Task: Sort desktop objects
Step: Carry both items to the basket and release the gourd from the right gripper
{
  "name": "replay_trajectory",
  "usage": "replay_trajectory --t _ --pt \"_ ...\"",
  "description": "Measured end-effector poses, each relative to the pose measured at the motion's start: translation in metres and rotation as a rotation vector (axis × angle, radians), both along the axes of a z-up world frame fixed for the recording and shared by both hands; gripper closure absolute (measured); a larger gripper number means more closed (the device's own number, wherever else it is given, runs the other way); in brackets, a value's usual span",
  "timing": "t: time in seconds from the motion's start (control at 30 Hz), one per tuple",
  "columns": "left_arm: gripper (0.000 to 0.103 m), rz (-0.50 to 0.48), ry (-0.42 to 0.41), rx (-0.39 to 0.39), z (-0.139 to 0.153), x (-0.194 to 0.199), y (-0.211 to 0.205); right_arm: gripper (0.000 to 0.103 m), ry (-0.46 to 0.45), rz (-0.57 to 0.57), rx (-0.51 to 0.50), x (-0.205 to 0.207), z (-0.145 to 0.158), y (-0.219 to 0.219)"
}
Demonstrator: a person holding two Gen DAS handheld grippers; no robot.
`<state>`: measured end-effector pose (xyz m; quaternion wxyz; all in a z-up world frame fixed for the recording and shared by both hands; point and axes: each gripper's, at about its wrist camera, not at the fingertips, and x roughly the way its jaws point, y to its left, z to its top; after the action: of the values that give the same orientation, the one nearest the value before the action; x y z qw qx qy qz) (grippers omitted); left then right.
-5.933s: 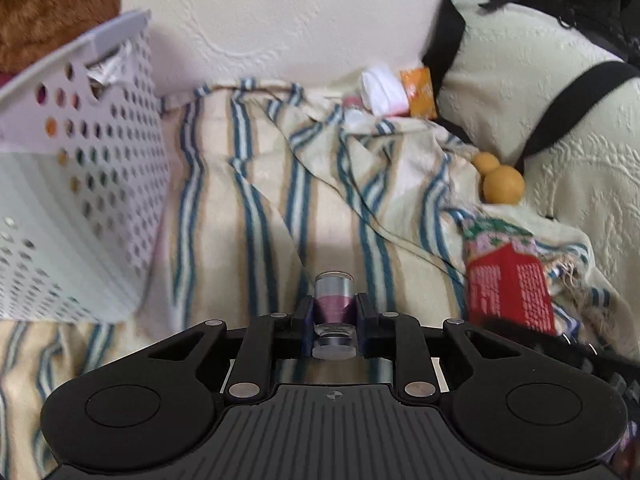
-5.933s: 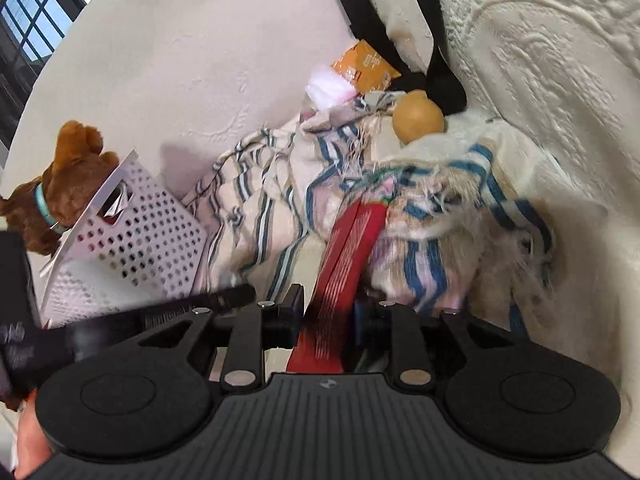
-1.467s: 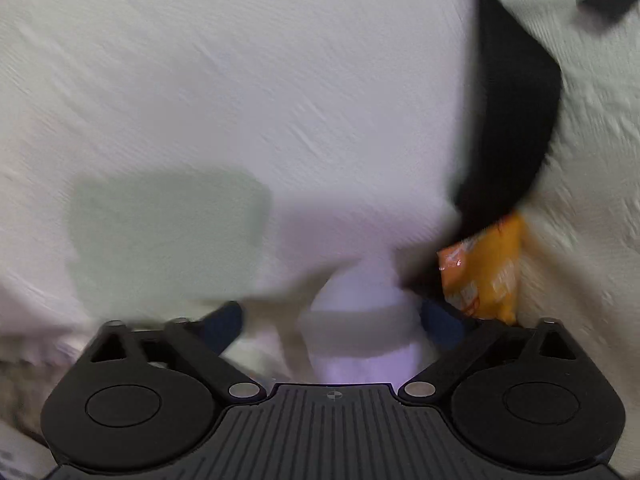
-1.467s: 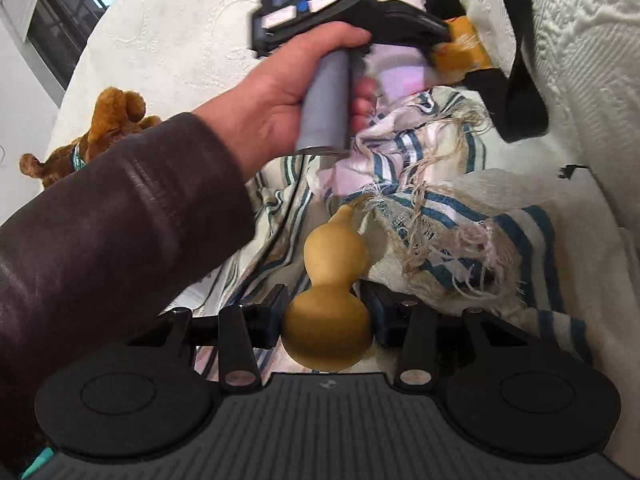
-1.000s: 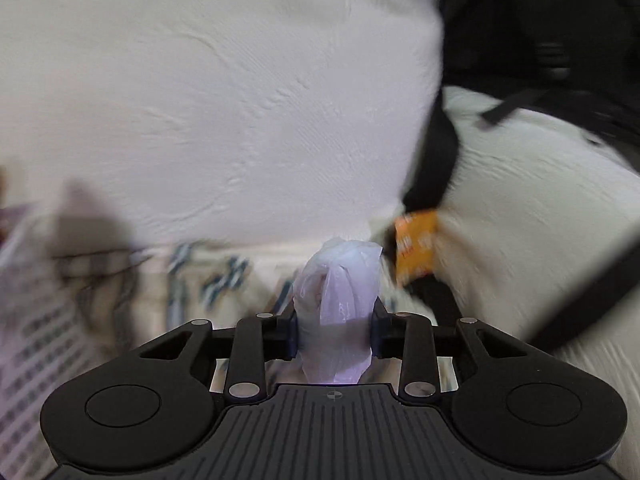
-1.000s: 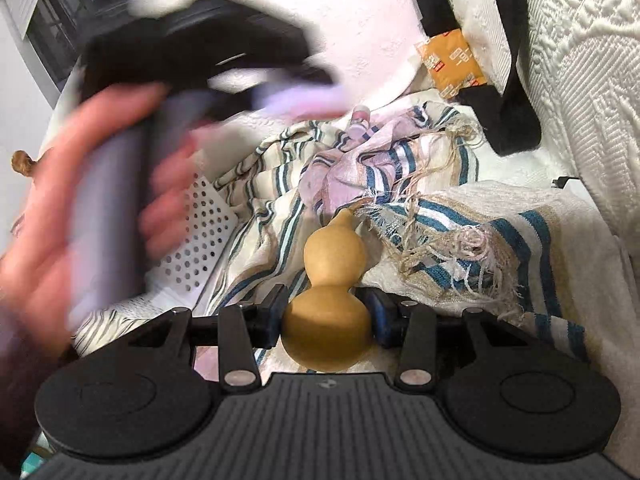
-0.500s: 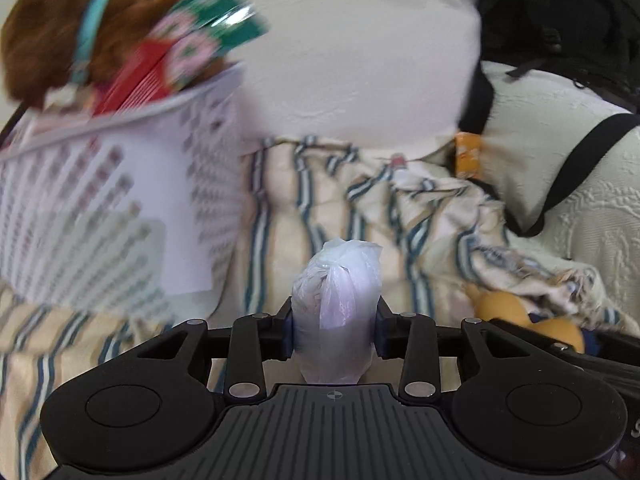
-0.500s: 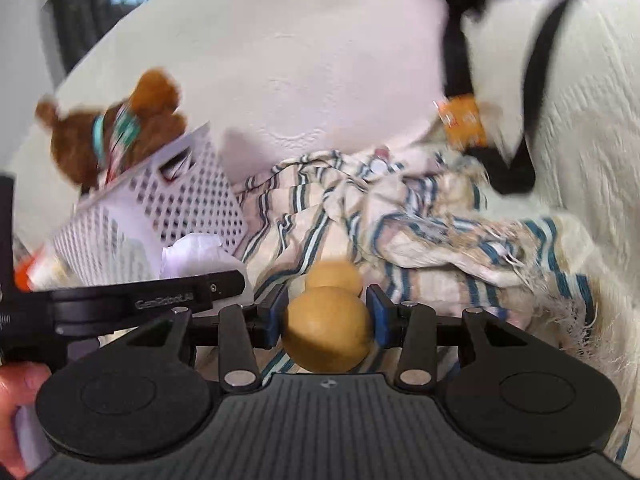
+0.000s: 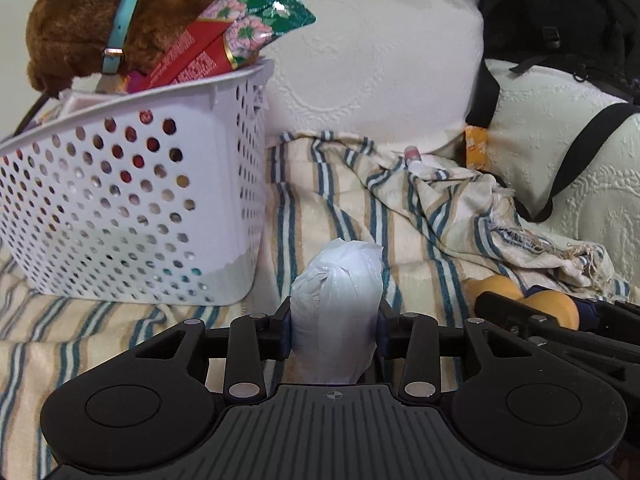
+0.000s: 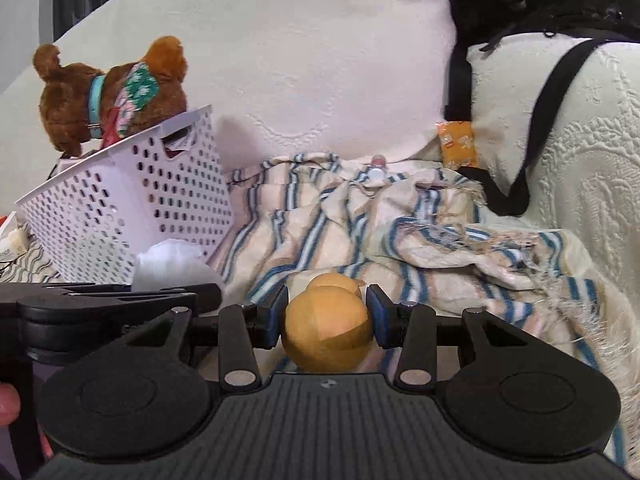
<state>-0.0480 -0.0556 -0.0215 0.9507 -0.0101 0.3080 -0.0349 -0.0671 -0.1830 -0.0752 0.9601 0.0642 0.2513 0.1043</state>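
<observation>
My left gripper (image 9: 334, 320) is shut on a white plastic-wrapped packet (image 9: 336, 304), held above the striped cloth (image 9: 344, 200); the packet also shows in the right wrist view (image 10: 172, 264). My right gripper (image 10: 327, 312) is shut on a yellow gourd (image 10: 326, 332), which also shows in the left wrist view (image 9: 552, 308). A white perforated basket (image 9: 132, 200) stands to the left, holding a red and floral pack (image 9: 224, 40). An orange snack packet (image 9: 476, 146) and a small pink-capped item (image 9: 412, 154) lie at the back.
A brown plush dog (image 9: 92, 28) sits behind the basket. Cream cushions (image 9: 380, 60) rise at the back and right, with a black strapped bag (image 9: 560, 20) on top. The striped cloth is bunched up at the right (image 10: 460, 240).
My left gripper closed on the white packet at the back and carried it forward and left towards the basket. My right gripper kept the gourd and swung left alongside.
</observation>
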Motion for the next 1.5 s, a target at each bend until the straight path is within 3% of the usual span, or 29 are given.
replay_trajectory --t 0.4,1.07,1.2,1.4,1.5 --pt "0.064 0.047 -0.002 0.002 0.002 0.001 0.011 0.055 0.006 0.026 0.000 0.003 -0.007 0.010" --pt "0.062 0.033 -0.019 -0.032 0.015 -0.004 0.018 0.055 -0.001 0.050 0.054 0.001 -0.006 0.005" --pt "0.062 0.039 -0.054 -0.076 0.032 -0.013 0.033 0.055 -0.038 0.068 0.096 -0.006 0.015 0.007" --pt "0.060 0.083 -0.153 -0.152 0.067 -0.038 0.070 0.055 -0.207 0.162 0.063 -0.019 0.098 0.052" --pt "0.059 0.151 -0.185 -0.156 0.074 -0.046 0.097 0.055 -0.238 0.235 0.063 -0.011 0.131 0.082"
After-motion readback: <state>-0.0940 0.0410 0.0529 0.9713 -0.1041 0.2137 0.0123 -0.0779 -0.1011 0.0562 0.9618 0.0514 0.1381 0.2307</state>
